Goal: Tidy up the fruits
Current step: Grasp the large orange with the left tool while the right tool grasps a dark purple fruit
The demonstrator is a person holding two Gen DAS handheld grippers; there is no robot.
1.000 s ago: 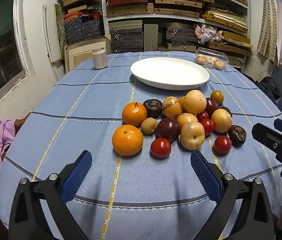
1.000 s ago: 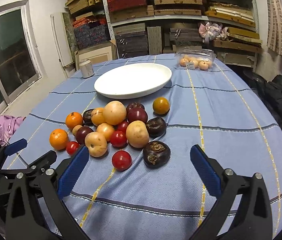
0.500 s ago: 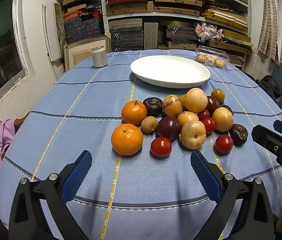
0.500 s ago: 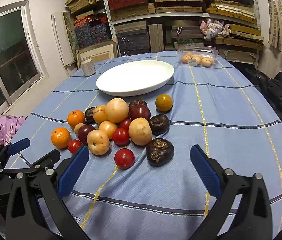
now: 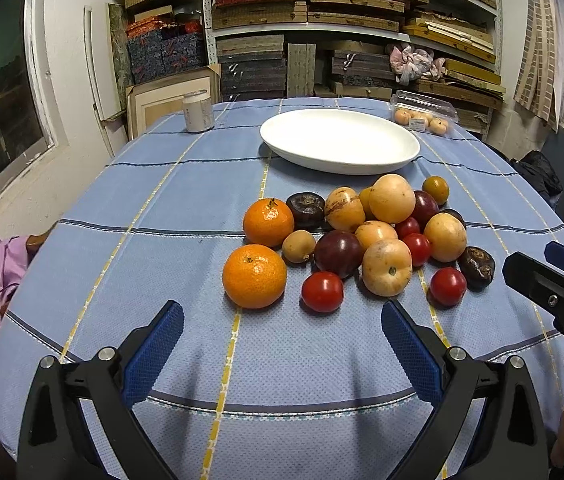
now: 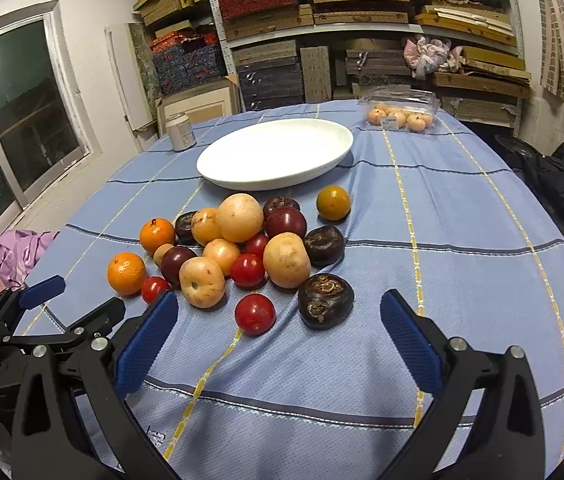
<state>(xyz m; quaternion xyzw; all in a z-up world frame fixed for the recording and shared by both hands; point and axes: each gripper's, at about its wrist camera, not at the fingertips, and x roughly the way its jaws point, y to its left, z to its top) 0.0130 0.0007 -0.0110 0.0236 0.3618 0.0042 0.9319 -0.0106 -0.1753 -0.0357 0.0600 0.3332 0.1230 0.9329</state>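
A round table (image 5: 154,208) under a blue checked cloth takes up most of the room in front of the packed shelves (image 5: 353,20). Toward its far side sits a big white dish (image 5: 339,142), bare inside, with a clear box of small fruit (image 5: 421,114) off to one side of it and a pale jar (image 5: 198,111) off to the other.

Just this side of the dish lies the pile of fruit (image 5: 361,236), all loose on the cloth and none yet moved: two oranges (image 5: 254,276) at the left edge, pale round fruits touching dark plums in the middle, red tomatoes (image 5: 321,291) along the near edge, wrinkled dark ones at the right.

The left gripper (image 5: 282,344) hangs low over the near edge of the table, fingers spread wide with nothing between them, roughly lined up on the nearer orange and the tomato. The right gripper (image 6: 278,340) is likewise spread and empty, facing a lone tomato (image 6: 255,314) and a dark fruit (image 6: 325,300).

The risk, as I see it, is rolling. These things are round and lean on one another, so lifting one from the middle could send its neighbours off toward the table's edge. The tomatoes look soft; a hard squeeze might split one. The two grippers also sit near each other and could knock together if both reach in.
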